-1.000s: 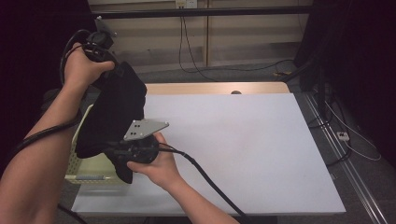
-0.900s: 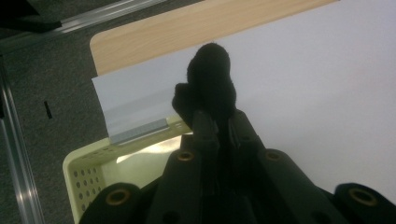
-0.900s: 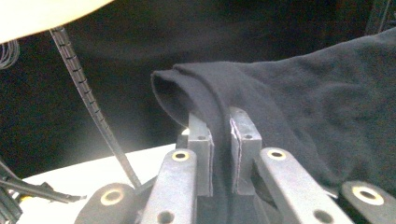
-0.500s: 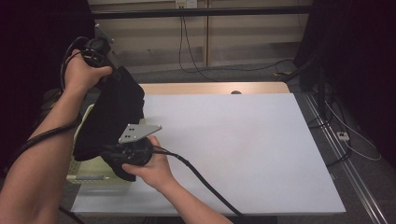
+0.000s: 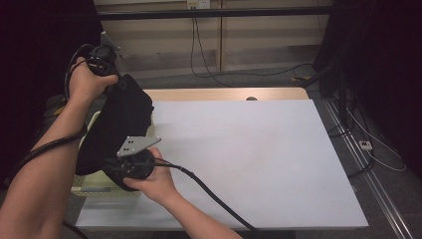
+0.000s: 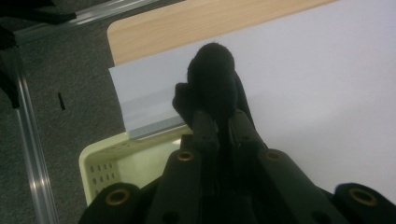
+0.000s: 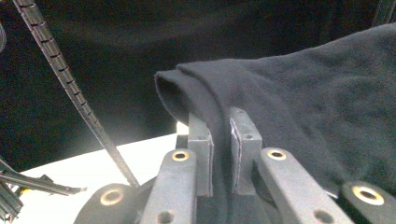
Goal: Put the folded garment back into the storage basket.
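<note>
We hold a black garment stretched between our two grippers above the table's left edge, over a pale yellow perforated basket. Our left gripper, raised high at the far left, is clenched on a bunched fold of the cloth. Our right gripper, lower and nearer, pinches another edge of the fabric between its jaws. The white table surface lies beside the hanging cloth.

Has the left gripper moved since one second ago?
Yes. The left gripper went slightly farther from the table's wooden edge, leftward, holding the black cloth.
</note>
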### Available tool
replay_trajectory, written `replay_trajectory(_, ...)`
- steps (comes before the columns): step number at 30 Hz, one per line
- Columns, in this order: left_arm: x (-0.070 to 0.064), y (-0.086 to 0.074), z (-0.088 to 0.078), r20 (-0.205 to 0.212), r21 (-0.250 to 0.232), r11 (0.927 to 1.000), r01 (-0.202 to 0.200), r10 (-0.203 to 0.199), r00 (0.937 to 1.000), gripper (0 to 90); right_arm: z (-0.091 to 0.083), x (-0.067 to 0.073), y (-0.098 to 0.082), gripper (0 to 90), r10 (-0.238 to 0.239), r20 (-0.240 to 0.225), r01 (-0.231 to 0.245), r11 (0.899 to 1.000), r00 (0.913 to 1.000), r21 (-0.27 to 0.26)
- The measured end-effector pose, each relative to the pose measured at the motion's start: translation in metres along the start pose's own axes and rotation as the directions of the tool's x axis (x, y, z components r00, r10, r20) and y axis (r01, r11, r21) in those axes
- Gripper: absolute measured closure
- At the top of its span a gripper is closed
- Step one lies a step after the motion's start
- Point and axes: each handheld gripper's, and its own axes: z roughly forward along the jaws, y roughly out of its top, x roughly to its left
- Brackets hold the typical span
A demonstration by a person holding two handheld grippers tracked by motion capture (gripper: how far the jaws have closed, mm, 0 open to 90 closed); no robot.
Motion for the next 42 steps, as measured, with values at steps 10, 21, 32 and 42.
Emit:
replay_trajectory(10,0.003,-0.004,0.009,-0.008,0.007,1.0000,0.005,-0.005,1.0000,84.1,0.005,0.000,-0.004,81.4,-0.001,-0.001,0.001,1.000,1.0000,0.012)
replay_trajectory(21,0.006,-0.006,0.013,-0.013,0.017,0.9998,0.010,-0.010,0.9999,84.1,0.006,-0.001,-0.007,81.3,0.008,-0.003,-0.008,1.000,1.0000,0.014)
replay_trajectory(32,0.009,-0.010,0.019,-0.007,0.016,0.9997,0.020,-0.020,0.9998,84.1,0.007,-0.001,-0.009,81.3,0.014,0.000,-0.014,1.000,0.9999,0.023)
replay_trajectory(42,0.012,-0.014,0.023,0.001,0.018,0.9993,0.034,-0.034,0.9994,84.1,0.010,-0.001,-0.012,81.2,0.014,-0.007,-0.014,0.999,0.9999,0.035)
